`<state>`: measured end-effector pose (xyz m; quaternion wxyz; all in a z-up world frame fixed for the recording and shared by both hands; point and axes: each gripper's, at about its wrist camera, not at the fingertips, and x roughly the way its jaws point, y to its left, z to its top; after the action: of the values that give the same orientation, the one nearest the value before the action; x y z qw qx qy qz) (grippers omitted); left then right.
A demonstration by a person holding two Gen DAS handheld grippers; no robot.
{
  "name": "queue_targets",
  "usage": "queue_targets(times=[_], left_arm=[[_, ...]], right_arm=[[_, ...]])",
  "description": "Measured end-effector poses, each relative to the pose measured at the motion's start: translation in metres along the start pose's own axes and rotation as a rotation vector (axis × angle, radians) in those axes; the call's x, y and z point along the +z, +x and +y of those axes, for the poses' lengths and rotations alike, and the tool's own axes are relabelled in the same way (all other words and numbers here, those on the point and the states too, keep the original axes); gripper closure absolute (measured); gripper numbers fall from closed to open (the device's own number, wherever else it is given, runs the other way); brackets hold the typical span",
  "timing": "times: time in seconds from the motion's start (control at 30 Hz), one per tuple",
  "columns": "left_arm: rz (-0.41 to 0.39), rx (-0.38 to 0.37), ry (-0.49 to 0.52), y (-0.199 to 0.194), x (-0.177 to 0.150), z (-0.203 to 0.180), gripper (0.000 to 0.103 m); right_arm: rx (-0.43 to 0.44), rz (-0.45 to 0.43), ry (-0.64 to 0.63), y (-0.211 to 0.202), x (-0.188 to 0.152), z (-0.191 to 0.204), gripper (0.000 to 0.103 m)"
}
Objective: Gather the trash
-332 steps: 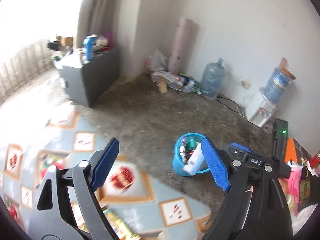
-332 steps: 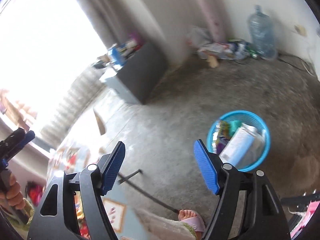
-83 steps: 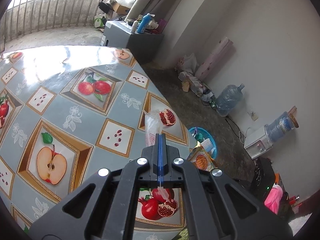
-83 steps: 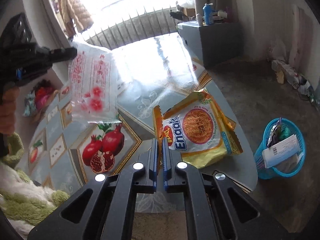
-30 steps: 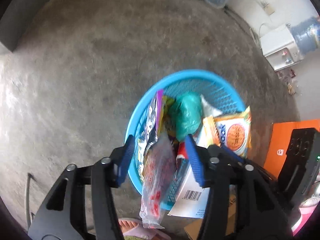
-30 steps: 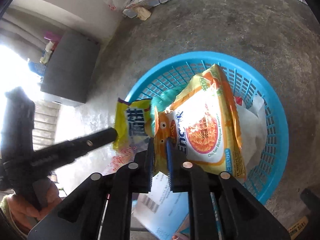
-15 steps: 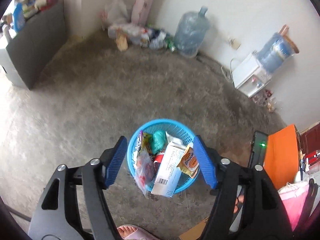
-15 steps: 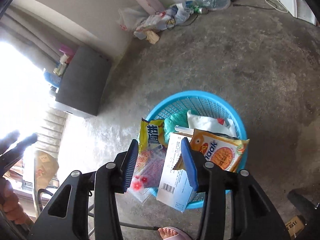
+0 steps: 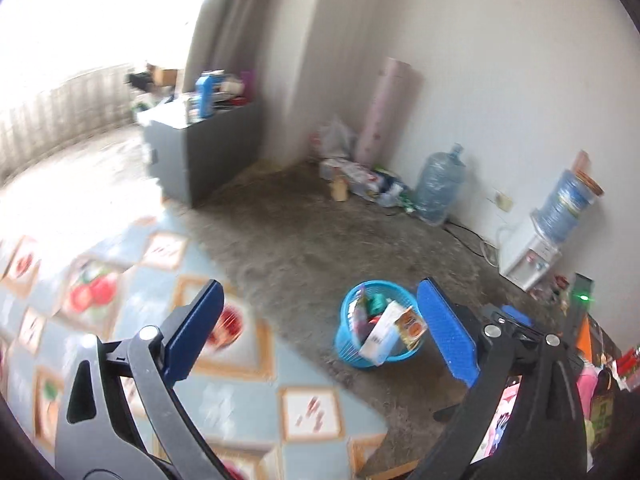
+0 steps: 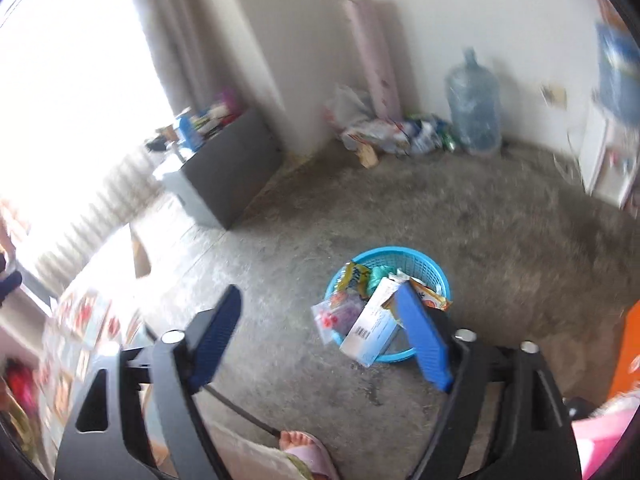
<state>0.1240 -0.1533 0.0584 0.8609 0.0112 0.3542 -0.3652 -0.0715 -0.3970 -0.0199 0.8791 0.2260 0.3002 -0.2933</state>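
Two handheld grippers are hanging wide apart and empty, now lifted well away from the blue mesh basket [image 9: 378, 334] on the grey concrete floor [image 9: 304, 252]. Half a second ago both tools were looking almost straight down into the basket; now they are tilting up toward the room, so the basket is sitting small and low between their blue pads. One second ago the right gripper [image 10: 320, 340] was pinching the orange noodle packet [image 10: 434, 300] over the basket, and the left gripper [image 9: 320, 336] was just spreading its fingers around the clear red-printed bag [image 10: 338, 314]. Both pieces are now lying among the rubbish: the packet is resting near the basket's right rim, while the bag is drooping over the near left edge, partly outside it. A white carton with a barcode [image 10: 370, 326] is leaning out over the front rim beside the bag. In the left view, the fruit-patterned tablecloth [image 9: 240, 392] is coming back into sight at lower left, blurred by motion, and no loose trash is readable on the part showing. Judging from this, the drop of these two items looks finished, and the hands seem to be swinging back toward the table for whatever remains; the overhanging bag might slip out if bumped
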Motion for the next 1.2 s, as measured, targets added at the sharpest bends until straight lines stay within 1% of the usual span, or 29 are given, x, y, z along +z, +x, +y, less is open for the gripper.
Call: queue_targets(times=[0.03,0.1,0.17,0.27,0.33,0.4,0.43,0.47,0.5,0.57,0.6,0.7,0.8,0.93,1.2], left_arm=[[0.000,0.032,-0.026,-0.016,-0.009,0.009,0.009],[-0.013,0.119,-0.086,-0.041,-0.028,0.025,0.009],[-0.038,0.240,-0.128,-0.064,-0.048,0.038,0.009],[-0.034,0.369,-0.131,-0.086,-0.071,0.048,0.009],[-0.030,0.414,-0.167,-0.094,-0.081,0.057,0.009],[-0.043,0.444,-0.228,-0.102,-0.090,0.062,0.009],[-0.059,0.461,-0.247,-0.107,-0.094,0.066,0.009],[-0.072,0.493,-0.262,-0.114,-0.098,0.069,0.009],[-0.064,0.531,-0.280,-0.112,-0.101,0.070,0.009],[-0.018,0.538,-0.295,-0.106,-0.110,0.074,0.009],[0.021,0.536,-0.301,-0.100,-0.114,0.076,0.009],[0.099,0.532,-0.315,-0.091,-0.136,0.072,0.009],[0.150,0.535,-0.305,-0.080,-0.148,0.071,0.009],[0.175,0.548,-0.286,-0.074,-0.150,0.071,0.009],[0.205,0.563,-0.267,-0.066,-0.153,0.071,0.009]], right_arm=[[-0.009,-0.016,-0.041,-0.016,-0.007,0.019,0.013],[0.003,-0.041,-0.107,-0.045,-0.023,0.054,0.007],[0.030,-0.046,-0.185,-0.066,-0.039,0.085,0.006],[0.029,-0.037,-0.307,-0.087,-0.060,0.126,0.006],[0.027,-0.042,-0.374,-0.096,-0.074,0.151,0.006],[0.014,-0.035,-0.440,-0.100,-0.085,0.169,0.006],[0.017,-0.023,-0.440,-0.100,-0.088,0.175,0.006],[0.031,0.000,-0.424,-0.098,-0.091,0.178,0.006],[0.043,0.024,-0.410,-0.097,-0.094,0.180,0.006],[0.031,0.070,-0.401,-0.090,-0.100,0.183,0.006],[0.011,0.096,-0.416,-0.084,-0.104,0.183,0.006],[-0.080,0.136,-0.465,-0.072,-0.115,0.180,0.006],[-0.101,0.170,-0.472,-0.065,-0.119,0.173,0.006],[-0.171,0.159,-0.515,-0.059,-0.118,0.171,0.006],[-0.214,0.176,-0.501,-0.049,-0.110,0.161,0.006]])
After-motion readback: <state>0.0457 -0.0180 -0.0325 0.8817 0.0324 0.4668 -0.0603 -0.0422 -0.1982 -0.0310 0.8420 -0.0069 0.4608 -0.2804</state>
